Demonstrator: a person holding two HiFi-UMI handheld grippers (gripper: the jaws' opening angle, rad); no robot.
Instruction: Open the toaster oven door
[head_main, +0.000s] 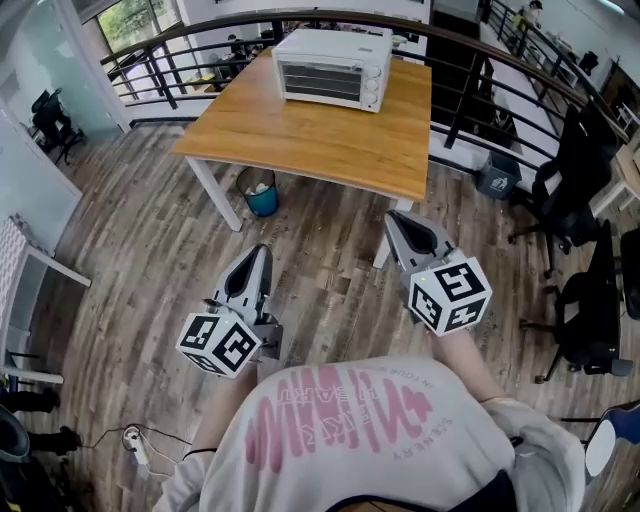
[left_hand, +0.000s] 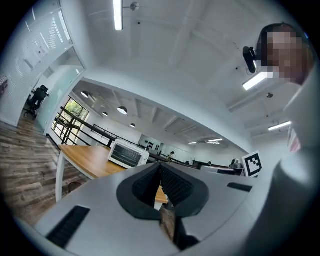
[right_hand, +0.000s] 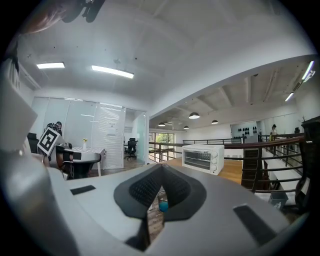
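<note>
Toaster oven (head_main: 333, 68): sits near the far edge of the table (head_main: 330, 150), upper middle of the head view, front turned toward the camera. Door (head_main: 322, 80): lies shut flat against the front, handle too small to make out. Nothing touching it, nothing else on the table. Under the table's left part, a small bin (head_main: 261, 194) on the wooden floor (head_main: 150, 260). Left gripper (head_main: 262, 252): hangs lower left of centre over the floor, well apart from the table, fingers pressed together with nothing between them. Right gripper (head_main: 393, 218): hangs lower right of centre, tip just below the table's near edge in the picture and aimed toward the oven, fingers likewise closed tight and empty. In both gripper views, shows small and distant beyond the closed tips. Judged from this: task not begun, with no contact and no opening. Left to do: close the gap to the table, part the fingers of one gripper, take the door's handle, and swing the door open.
</note>
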